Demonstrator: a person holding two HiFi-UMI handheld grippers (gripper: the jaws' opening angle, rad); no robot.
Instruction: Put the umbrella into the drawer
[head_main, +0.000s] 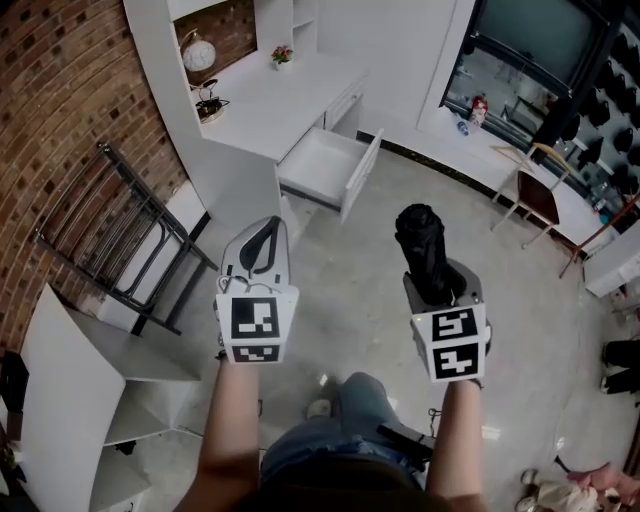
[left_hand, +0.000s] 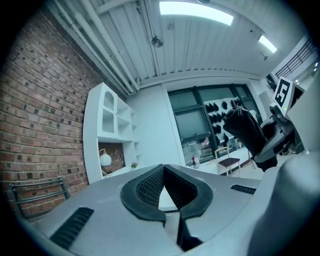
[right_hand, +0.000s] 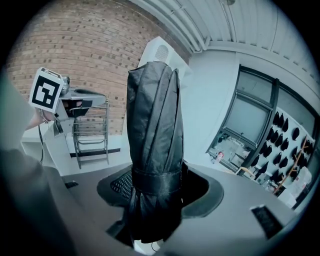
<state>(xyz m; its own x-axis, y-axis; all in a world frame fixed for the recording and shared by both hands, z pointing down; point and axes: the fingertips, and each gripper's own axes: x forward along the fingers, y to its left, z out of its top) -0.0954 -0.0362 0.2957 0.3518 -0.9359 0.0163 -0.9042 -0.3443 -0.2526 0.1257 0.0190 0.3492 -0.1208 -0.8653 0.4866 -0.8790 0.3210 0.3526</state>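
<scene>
A folded black umbrella (head_main: 423, 248) stands upright between the jaws of my right gripper (head_main: 434, 284), which is shut on it around the strap. In the right gripper view the umbrella (right_hand: 152, 125) fills the middle and hides the pads of the right gripper (right_hand: 157, 187). My left gripper (head_main: 262, 240) is held level beside it, and its pads touch at the tips with nothing between them (left_hand: 163, 170). The white drawer (head_main: 322, 160) stands pulled open under the white desk (head_main: 270, 105), ahead of both grippers. The left gripper view shows the umbrella (left_hand: 245, 131) at its right.
A black metal rack (head_main: 120, 240) leans on the brick wall at the left. Low white shelves (head_main: 70, 380) stand at the lower left. A clock (head_main: 198, 52) and a small plant (head_main: 282, 55) sit on the desk. A chair (head_main: 535, 195) stands at the right.
</scene>
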